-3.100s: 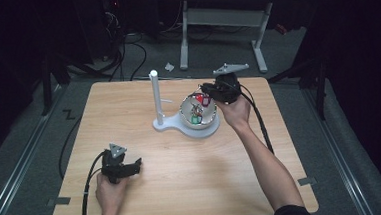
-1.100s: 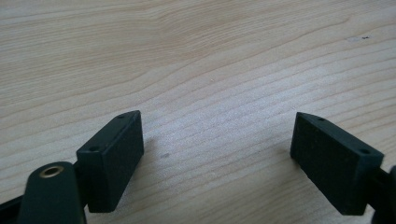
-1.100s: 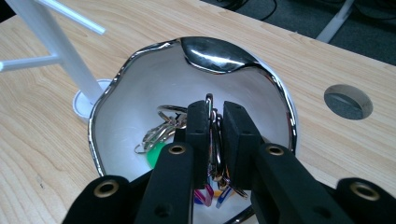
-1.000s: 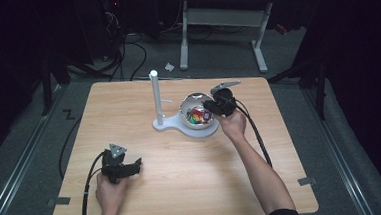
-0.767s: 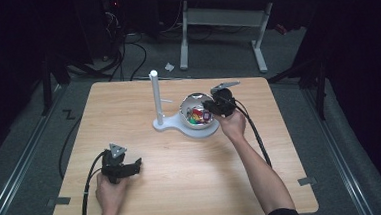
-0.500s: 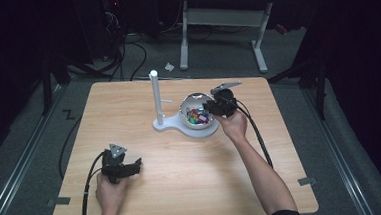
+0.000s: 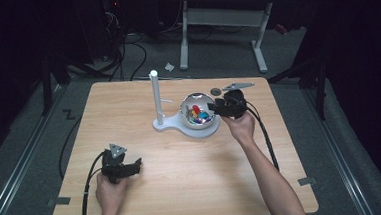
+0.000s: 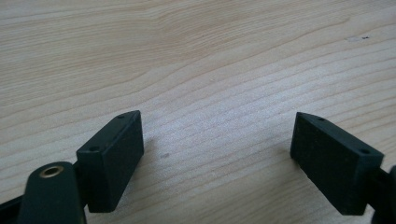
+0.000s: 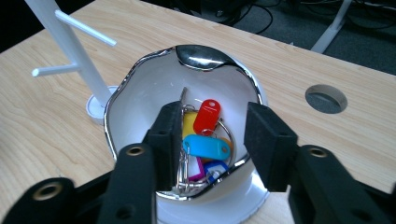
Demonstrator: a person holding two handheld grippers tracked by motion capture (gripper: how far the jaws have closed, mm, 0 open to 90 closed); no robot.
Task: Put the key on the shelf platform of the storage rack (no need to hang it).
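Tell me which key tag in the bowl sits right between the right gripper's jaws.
The blue key tag: it lies crosswise midway between the open right gripper jaws, below the red key tag, which stands upright farther back.

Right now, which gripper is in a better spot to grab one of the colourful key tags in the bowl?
Probably the right gripper: its open jaws hang over the bowl, around the blue tag. The left gripper rests far off on bare table.
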